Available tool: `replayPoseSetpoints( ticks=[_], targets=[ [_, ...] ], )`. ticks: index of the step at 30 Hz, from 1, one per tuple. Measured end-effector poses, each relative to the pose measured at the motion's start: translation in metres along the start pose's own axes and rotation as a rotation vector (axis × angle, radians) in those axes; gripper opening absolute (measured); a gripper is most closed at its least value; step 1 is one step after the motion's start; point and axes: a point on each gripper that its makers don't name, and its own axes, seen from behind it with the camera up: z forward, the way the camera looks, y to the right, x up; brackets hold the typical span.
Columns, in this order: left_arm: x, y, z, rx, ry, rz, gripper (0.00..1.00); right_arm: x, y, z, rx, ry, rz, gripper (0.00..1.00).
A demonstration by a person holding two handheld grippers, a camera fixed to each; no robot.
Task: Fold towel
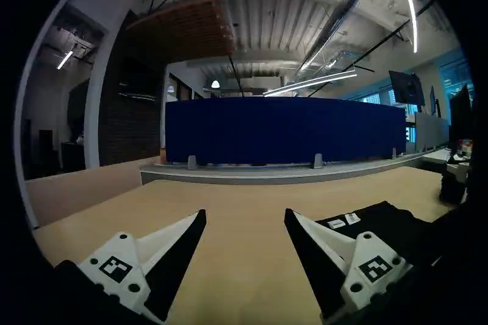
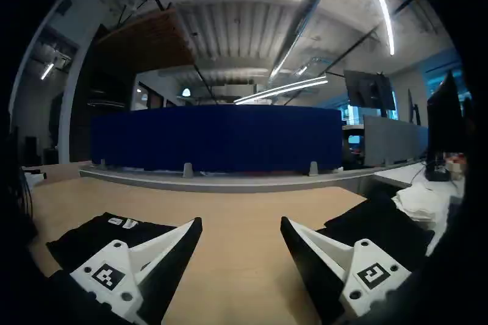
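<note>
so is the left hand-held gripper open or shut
Open: the left hand-held gripper has its fingers wide apart, table showing between them, nothing gripped.

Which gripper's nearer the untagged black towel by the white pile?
Right. The untagged black towel lies just beyond the right gripper, off its right finger. The left gripper is farther: the tagged black towel lies between the two grippers.
</note>
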Motion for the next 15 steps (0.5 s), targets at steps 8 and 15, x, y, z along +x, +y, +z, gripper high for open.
replayPoseSetpoints(
  ticks=[8, 15],
  targets=[
    [-0.0008, 0.0001, -0.0006, 0.000, 0.000, 0.000, 0.95, 0.0003, -0.0001, -0.0004, 0.000, 0.000, 0.000, 1.00],
    [-0.0001, 0.0002, -0.0006, 0.000, 0.000, 0.000, 0.95, 0.0005, 0.0001, -0.0007, 0.000, 0.000, 0.000, 1.00]
  ],
)
